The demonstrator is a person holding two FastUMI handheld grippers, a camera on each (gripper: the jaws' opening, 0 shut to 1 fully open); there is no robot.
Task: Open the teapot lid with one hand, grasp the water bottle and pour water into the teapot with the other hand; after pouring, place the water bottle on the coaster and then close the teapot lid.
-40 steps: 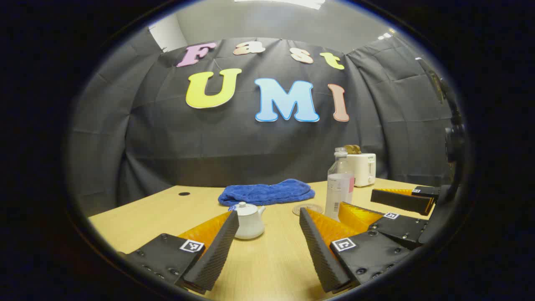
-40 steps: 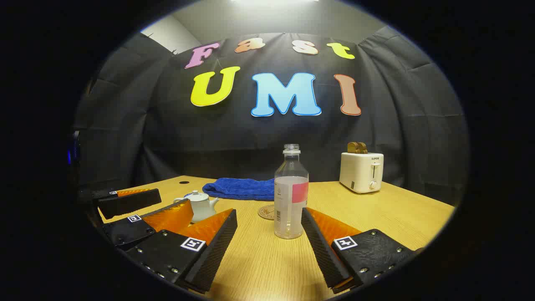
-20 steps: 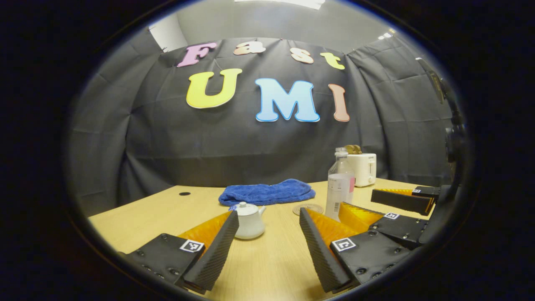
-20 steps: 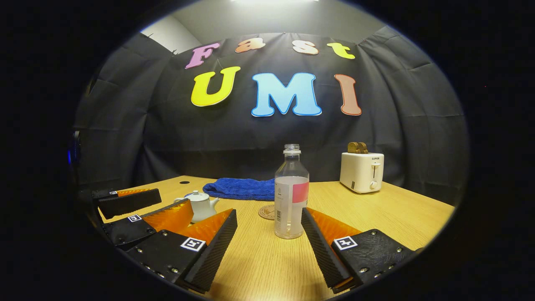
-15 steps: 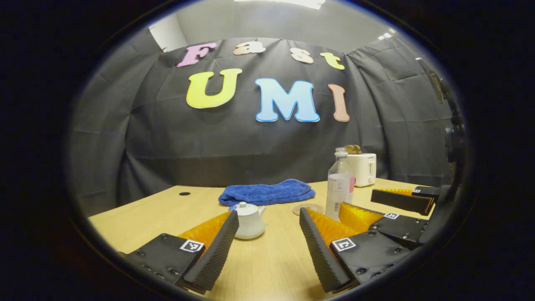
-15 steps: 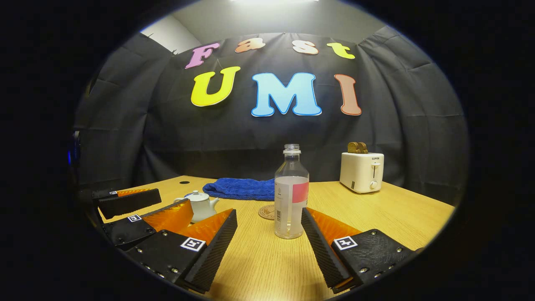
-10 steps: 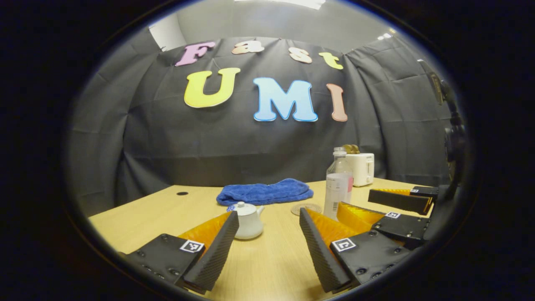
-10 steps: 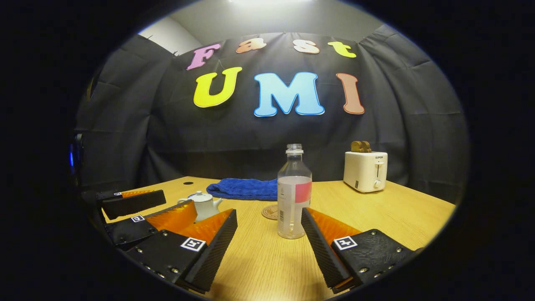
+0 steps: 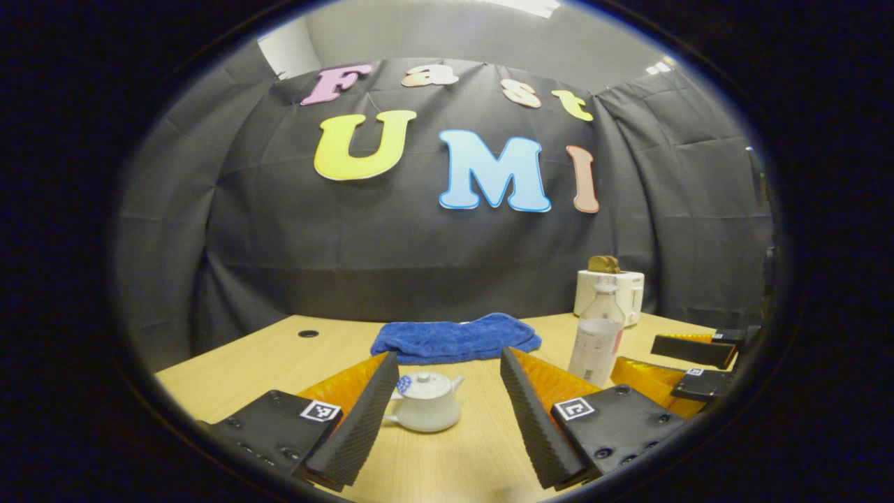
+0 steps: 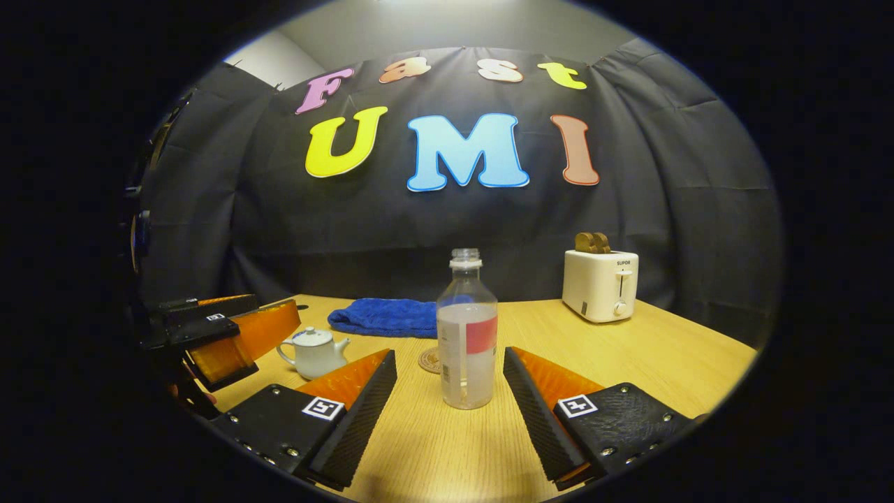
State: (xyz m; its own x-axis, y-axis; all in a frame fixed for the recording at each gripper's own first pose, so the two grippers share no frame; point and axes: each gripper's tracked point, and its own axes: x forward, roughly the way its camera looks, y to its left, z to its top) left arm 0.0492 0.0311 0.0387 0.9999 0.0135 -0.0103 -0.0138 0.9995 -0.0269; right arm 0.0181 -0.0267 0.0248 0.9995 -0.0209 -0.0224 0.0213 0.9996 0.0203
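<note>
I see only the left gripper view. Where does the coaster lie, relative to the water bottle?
Observer: In the right gripper view, the coaster lies flat on the table just behind the water bottle, which hides part of it.
Operator: Is the right gripper holding the bottle?
Observer: No. The right gripper is open. The bottle stands upright in the gap between its fingers, with bare table showing on both sides, so neither finger touches it.
</note>
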